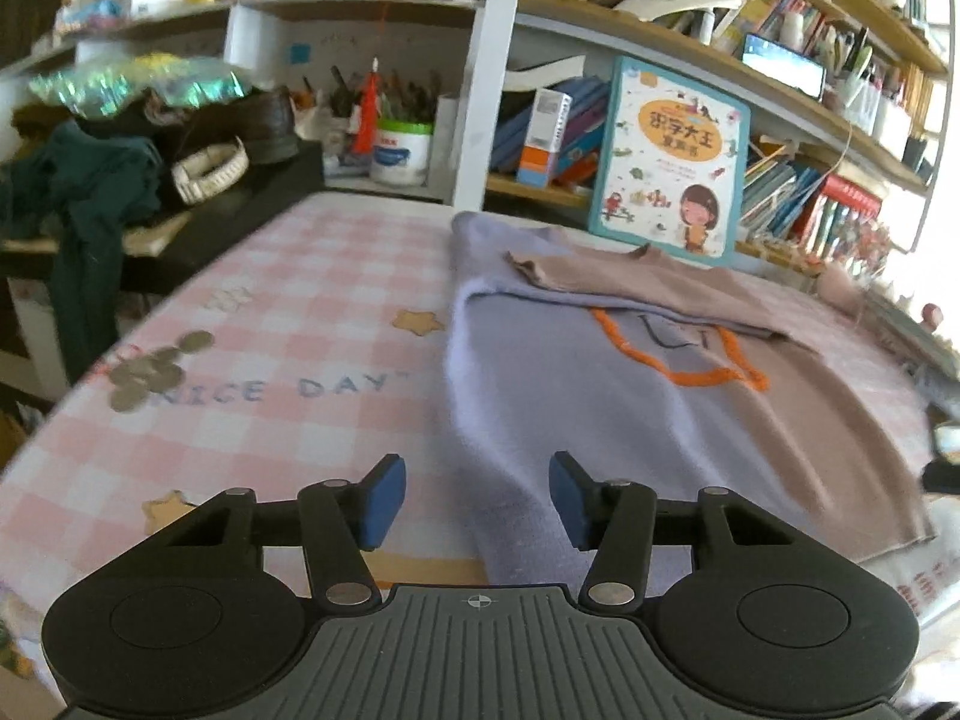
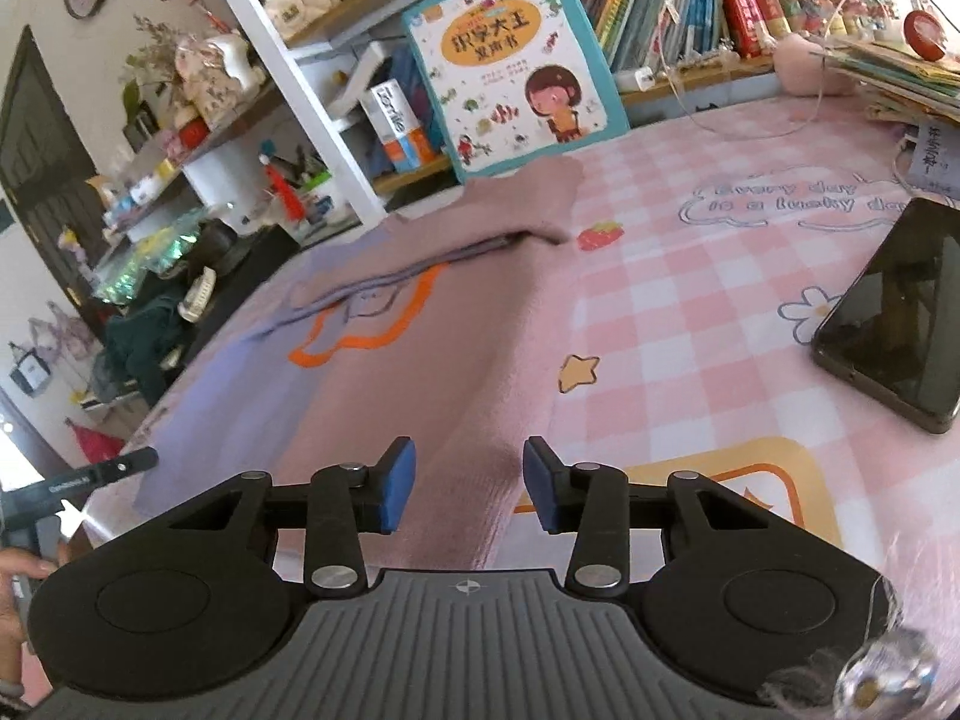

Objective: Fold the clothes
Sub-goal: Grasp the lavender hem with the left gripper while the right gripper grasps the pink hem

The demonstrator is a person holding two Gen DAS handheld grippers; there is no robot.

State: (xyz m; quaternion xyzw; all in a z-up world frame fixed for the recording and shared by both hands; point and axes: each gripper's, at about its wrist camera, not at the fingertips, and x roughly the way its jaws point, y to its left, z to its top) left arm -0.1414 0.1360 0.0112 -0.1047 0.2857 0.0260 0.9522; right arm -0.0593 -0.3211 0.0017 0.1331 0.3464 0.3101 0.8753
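A sweater (image 1: pixel 630 396), half lavender and half dusty pink with an orange star outline, lies flat on the pink checked tablecloth (image 1: pixel 288 312). Both sleeves are folded across its chest. My left gripper (image 1: pixel 477 495) is open, its blue pads (image 1: pixel 381 501) either side of the sweater's near left hem corner, just above the cloth. My right gripper (image 2: pixel 468 486) is open over the pink hem edge of the sweater (image 2: pixel 420 372), with cloth between the jaws but not clamped.
A black phone (image 2: pixel 894 324) lies on the table to the right. A picture book (image 1: pixel 672 162) leans on the bookshelves behind the sweater. Several coins (image 1: pixel 153 369) lie at the left. A dark side table with green clothes (image 1: pixel 90 192) stands at far left.
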